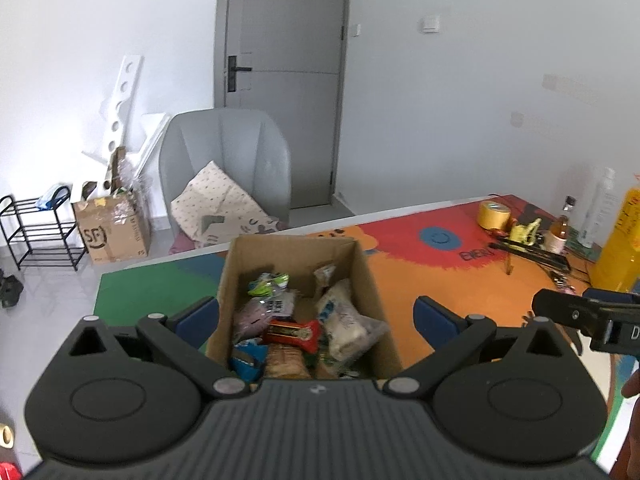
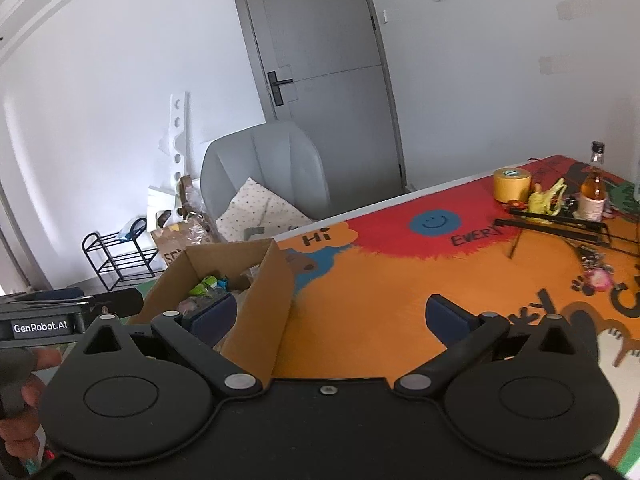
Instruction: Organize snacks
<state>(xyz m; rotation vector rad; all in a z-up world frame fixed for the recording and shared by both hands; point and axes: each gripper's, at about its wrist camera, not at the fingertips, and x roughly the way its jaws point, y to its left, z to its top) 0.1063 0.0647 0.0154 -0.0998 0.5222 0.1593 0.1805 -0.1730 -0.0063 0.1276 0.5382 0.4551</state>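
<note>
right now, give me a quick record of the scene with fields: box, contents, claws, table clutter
box: open cardboard box on the colourful table mat
contents: mixed snack packets, including a red wrapper and a green packet
left claw: open, a finger on either side of the box, holding nothing
right claw: open, empty, beside the box
table clutter: yellow tape roll, small bottle at the far end
</note>
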